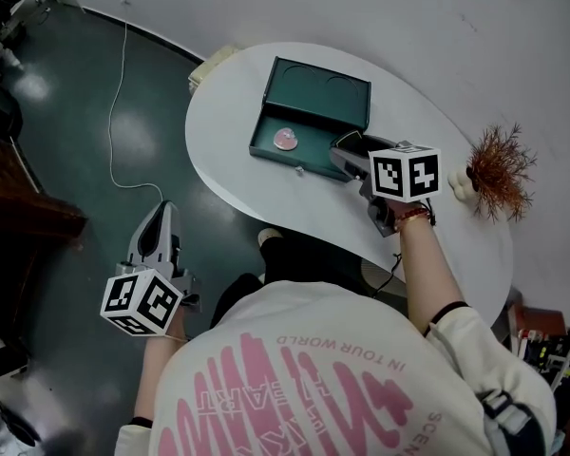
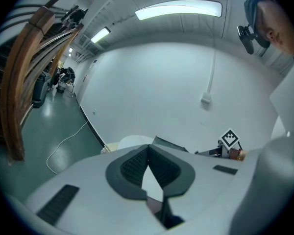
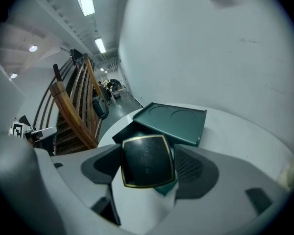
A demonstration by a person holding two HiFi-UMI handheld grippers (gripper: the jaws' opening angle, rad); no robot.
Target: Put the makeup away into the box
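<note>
Compact: we see a square black makeup compact with a thin gold rim [image 3: 147, 160] between the jaws of the right gripper [image 1: 347, 152]. It is at the right-hand corner of the box nearest us and has not been set down inside.
Right gripper: we read it as clamped on the compact, with the pads against its two opposite sides.
Box: a dark green rectangular box [image 1: 262, 123] lies open on the table, its lid [image 1: 318, 88] laid back behind it. We make out two round recesses in the lid.
Inside the box: a round pink item [image 1: 286, 139] lies in the tray.
Table: a white oval tabletop [image 1: 233, 164]. A small pale object [image 1: 299, 170] lies just in front of the box, and we cannot tell what it is.
Left gripper: we find the left gripper [image 1: 162, 211] off the table over the dark green floor [image 1: 66, 150], its jaws together with nothing between them.
Table's far right: a reddish-brown dried plant [image 1: 499, 169].
</note>
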